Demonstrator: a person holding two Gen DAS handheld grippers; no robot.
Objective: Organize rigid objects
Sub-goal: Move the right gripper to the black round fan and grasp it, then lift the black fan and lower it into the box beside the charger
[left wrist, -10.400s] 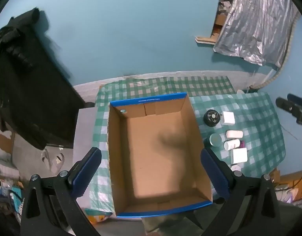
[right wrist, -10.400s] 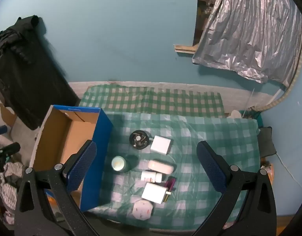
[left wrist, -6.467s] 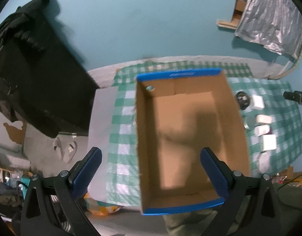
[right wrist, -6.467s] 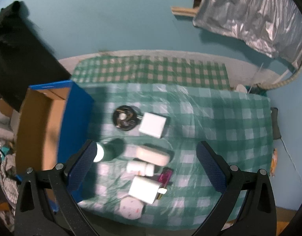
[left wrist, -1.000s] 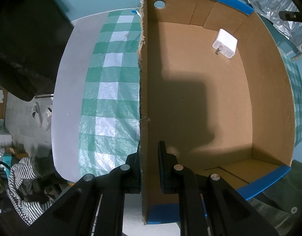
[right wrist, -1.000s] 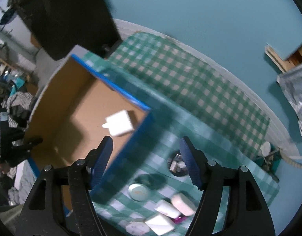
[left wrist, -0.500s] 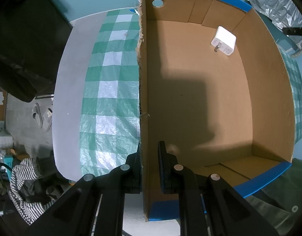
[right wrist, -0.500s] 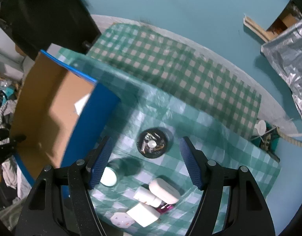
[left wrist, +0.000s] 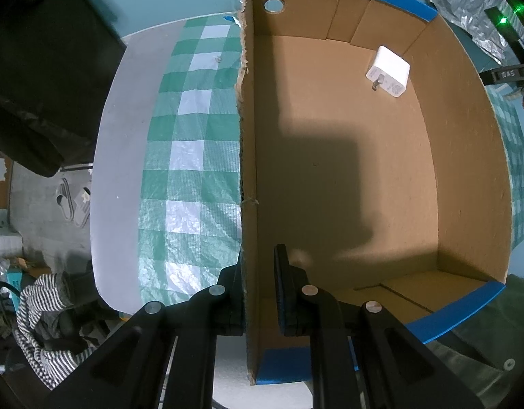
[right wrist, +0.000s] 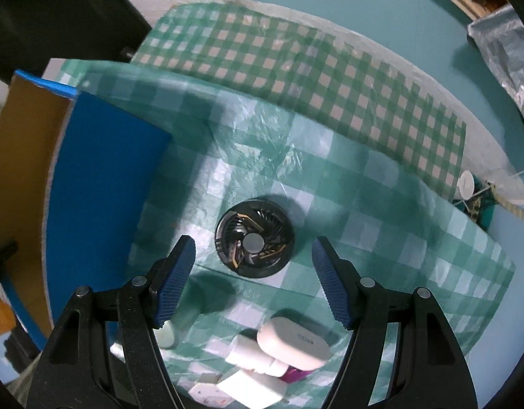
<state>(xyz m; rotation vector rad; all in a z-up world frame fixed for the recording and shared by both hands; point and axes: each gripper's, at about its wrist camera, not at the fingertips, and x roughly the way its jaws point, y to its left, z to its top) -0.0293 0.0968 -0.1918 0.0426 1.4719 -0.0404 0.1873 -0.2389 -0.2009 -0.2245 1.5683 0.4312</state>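
Note:
My left gripper [left wrist: 258,293] is shut on the left wall of the cardboard box [left wrist: 250,143], one finger inside and one outside. A white plug adapter [left wrist: 388,72] lies in the box's far right corner. In the right wrist view my right gripper [right wrist: 253,272] hangs open above a round black fan [right wrist: 254,242], which lies on the green checked cloth [right wrist: 364,177] between the blue pads [right wrist: 173,279]. Below it lie a white oval case [right wrist: 292,342], a small white bottle [right wrist: 251,356], a white block [right wrist: 251,387] and a pale round jar [right wrist: 166,335]. The box's blue outer wall [right wrist: 101,170] stands at the left.
A black cloth [left wrist: 40,68] hangs at the left behind the table. Striped fabric [left wrist: 40,306] and slippers [left wrist: 72,201] lie on the floor beside the table edge. A silver sheet [right wrist: 507,51] hangs at the far right. A purple item [right wrist: 296,375] peeks out under the bottle.
The right gripper has swung from above the box over to the loose items and come down, so the black fan now sits large between its fingers. The left gripper has kept its grip and place.

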